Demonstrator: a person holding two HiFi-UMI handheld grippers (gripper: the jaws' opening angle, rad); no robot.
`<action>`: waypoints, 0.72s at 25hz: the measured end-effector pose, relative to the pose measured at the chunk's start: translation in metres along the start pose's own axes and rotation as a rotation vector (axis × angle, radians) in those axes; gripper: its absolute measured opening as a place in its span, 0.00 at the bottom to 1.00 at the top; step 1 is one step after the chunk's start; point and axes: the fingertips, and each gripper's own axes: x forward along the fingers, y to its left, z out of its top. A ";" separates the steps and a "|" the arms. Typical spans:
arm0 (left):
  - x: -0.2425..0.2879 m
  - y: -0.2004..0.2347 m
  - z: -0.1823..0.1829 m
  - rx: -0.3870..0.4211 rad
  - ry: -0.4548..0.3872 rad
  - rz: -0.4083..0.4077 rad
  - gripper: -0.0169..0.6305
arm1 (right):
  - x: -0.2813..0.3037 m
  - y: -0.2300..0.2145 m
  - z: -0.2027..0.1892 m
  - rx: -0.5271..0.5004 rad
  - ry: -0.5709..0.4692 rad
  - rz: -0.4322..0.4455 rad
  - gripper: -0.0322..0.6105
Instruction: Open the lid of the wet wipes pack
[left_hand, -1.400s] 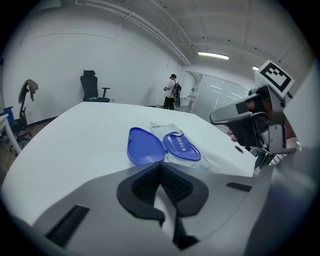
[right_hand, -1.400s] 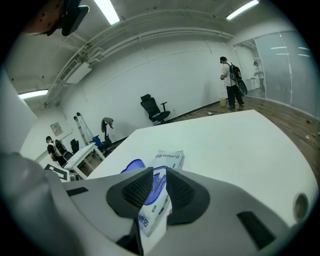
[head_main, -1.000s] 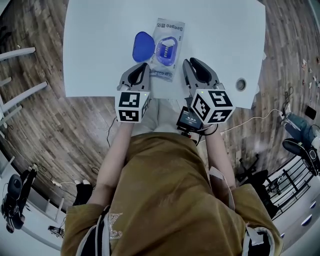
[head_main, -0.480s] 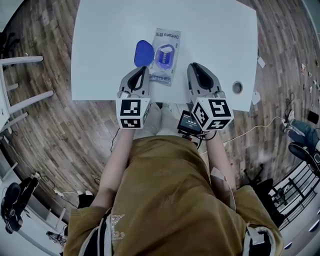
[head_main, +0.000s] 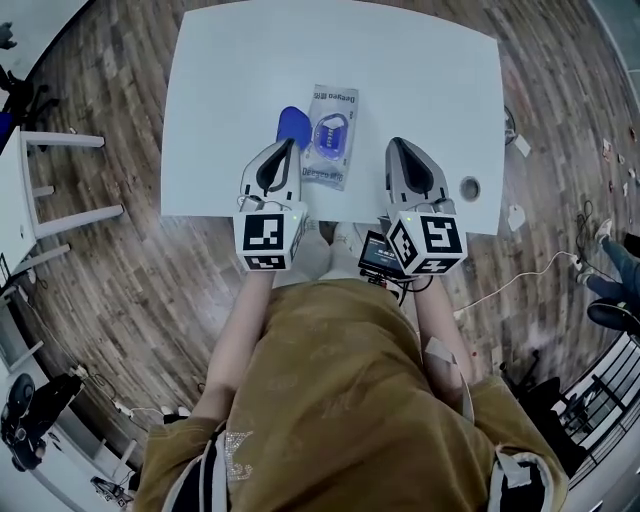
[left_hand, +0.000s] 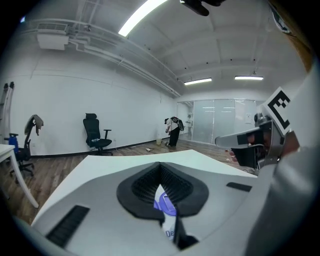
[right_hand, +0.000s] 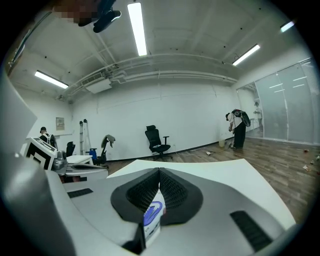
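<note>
The wet wipes pack (head_main: 330, 136) lies flat on the white table (head_main: 420, 80), near the front edge. Its blue lid (head_main: 292, 124) is flipped open and rests to the left of the blue oval opening. My left gripper (head_main: 288, 144) is shut and empty, its tip just in front of the lid and apart from it. My right gripper (head_main: 393, 144) is shut and empty, to the right of the pack. Past the shut tips, a strip of the pack (left_hand: 165, 205) shows in the left gripper view. The pack (right_hand: 152, 214) shows likewise in the right gripper view.
A round cable hole (head_main: 469, 187) sits in the table's near right corner. A small device with a screen (head_main: 380, 252) hangs at the person's waist. White furniture (head_main: 60, 210) stands on the wood floor to the left. An office chair (left_hand: 96, 134) stands by the far wall.
The head view has drawn back, so the table looks smaller and lower in the frame. Both grippers stay shut at the near edge. The pack and open lid have not moved.
</note>
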 end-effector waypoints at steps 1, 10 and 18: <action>-0.001 0.000 0.007 0.009 -0.015 0.003 0.03 | -0.003 0.000 0.006 -0.010 -0.020 -0.004 0.07; -0.016 0.008 0.045 0.031 -0.105 0.030 0.03 | -0.029 0.000 0.053 -0.066 -0.155 -0.044 0.07; -0.026 0.012 0.098 -0.005 -0.217 0.057 0.03 | -0.054 -0.008 0.083 -0.109 -0.258 -0.077 0.07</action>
